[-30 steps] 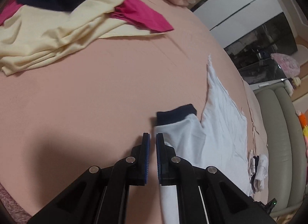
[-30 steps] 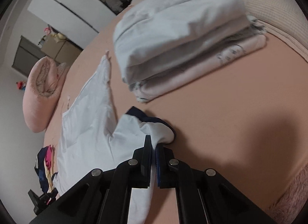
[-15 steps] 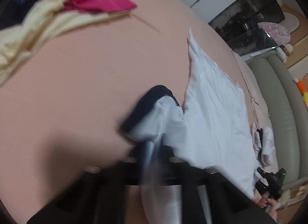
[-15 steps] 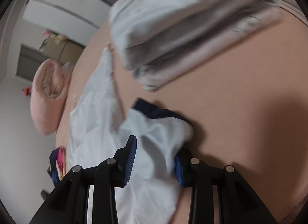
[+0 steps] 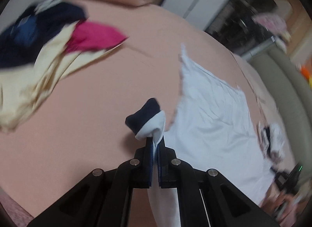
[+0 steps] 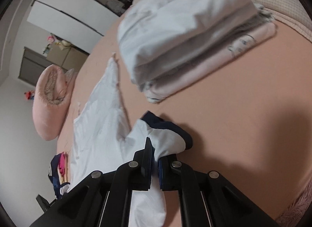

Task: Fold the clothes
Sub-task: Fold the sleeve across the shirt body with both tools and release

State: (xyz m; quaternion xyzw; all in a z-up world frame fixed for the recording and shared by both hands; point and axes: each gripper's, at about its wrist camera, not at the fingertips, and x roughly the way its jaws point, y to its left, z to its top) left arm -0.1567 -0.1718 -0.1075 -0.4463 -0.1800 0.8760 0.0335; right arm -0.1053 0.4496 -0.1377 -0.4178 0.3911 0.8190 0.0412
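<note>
Left wrist view: the left claw [image 5: 155,142] is clamped on the navy-cuffed sleeve [image 5: 148,121] of the pale blue cotton shirt [image 5: 212,125], which lies spread on the pink bed [image 5: 93,98]. The sleeve fold seems to be in hand; next, carry both sleeves inward. Only this view shows the unfolded heap [image 5: 41,51].

Right wrist view: the right claw [image 6: 155,152] pinches the other sleeve [image 6: 165,137]. Only here is the folded stack [image 6: 185,32] visible.

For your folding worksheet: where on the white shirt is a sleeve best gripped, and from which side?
Grip the white shirt just behind a dark cuff, coming from the outer sleeve end: the cuff's thick band stops slipping. Both the left gripper and the right gripper already pinch there.
</note>
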